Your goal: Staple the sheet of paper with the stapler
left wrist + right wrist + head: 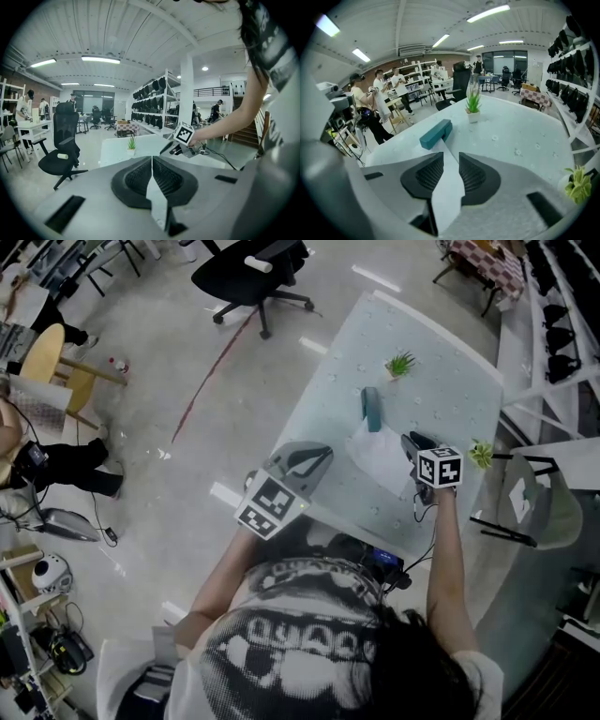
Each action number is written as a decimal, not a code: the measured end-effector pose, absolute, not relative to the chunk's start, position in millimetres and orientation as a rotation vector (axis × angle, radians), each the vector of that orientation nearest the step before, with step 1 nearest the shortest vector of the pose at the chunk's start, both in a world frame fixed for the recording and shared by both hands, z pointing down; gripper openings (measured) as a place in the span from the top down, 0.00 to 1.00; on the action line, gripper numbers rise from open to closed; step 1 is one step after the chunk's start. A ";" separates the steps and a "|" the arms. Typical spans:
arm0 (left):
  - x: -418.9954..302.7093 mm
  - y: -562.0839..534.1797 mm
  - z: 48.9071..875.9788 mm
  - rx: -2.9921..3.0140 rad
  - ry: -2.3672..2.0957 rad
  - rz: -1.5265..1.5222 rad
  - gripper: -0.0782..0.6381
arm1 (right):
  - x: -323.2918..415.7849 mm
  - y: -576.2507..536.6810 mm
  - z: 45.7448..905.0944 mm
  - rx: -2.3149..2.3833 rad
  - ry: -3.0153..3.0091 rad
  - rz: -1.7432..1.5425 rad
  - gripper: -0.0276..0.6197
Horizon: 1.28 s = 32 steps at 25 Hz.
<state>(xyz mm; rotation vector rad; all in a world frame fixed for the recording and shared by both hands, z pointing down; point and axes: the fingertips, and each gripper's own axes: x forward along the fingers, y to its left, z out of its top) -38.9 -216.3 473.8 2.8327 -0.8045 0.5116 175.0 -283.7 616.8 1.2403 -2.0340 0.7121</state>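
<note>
A teal stapler (371, 409) lies on the pale table (441, 399), and a white sheet of paper (380, 457) stretches from it toward me. In the right gripper view the stapler (436, 132) sits just beyond the jaws, one corner of the paper (446, 187) reaching its near end. My right gripper (411, 442) hovers over the sheet's right side. Its jaws (451, 157) stand apart, the paper showing in the gap with no pad pressing on it. My left gripper (314, 454) stays off the table's left edge, its tips (152, 158) together and empty.
A small potted plant (400, 364) stands behind the stapler, and another plant (482, 454) sits at the table's right edge. A black office chair (253, 273) is on the floor beyond, a pale chair (544, 502) to the right. People stand far off in the room.
</note>
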 end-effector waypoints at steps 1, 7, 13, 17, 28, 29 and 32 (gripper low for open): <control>-39.1 -216.9 474.0 2.832 -0.806 0.510 0.88 | 164.6 -288.7 613.4 1.217 -2.056 0.696 0.80; -45.0 -222.5 474.5 2.822 -0.835 0.501 0.88 | 113.2 -309.1 611.1 1.110 -2.116 0.640 0.88; -52.6 -224.6 477.9 2.803 -0.859 0.491 0.88 | 97.9 -314.5 621.9 1.018 -2.067 0.587 0.96; -55.0 -223.0 483.6 2.790 -0.865 0.492 0.88 | 95.2 -312.2 623.1 0.924 -2.023 0.545 0.96; -55.3 -222.7 500.3 2.772 -0.837 0.491 0.88 | 92.9 -313.4 649.1 0.623 -1.861 0.606 0.95; -56.6 -222.3 500.7 2.768 -0.838 0.500 0.88 | 92.8 -313.4 649.5 0.616 -1.856 0.631 0.95; -56.5 -221.9 506.6 2.761 -0.837 0.510 0.88 | 93.7 -313.0 653.4 0.599 -1.836 0.686 0.95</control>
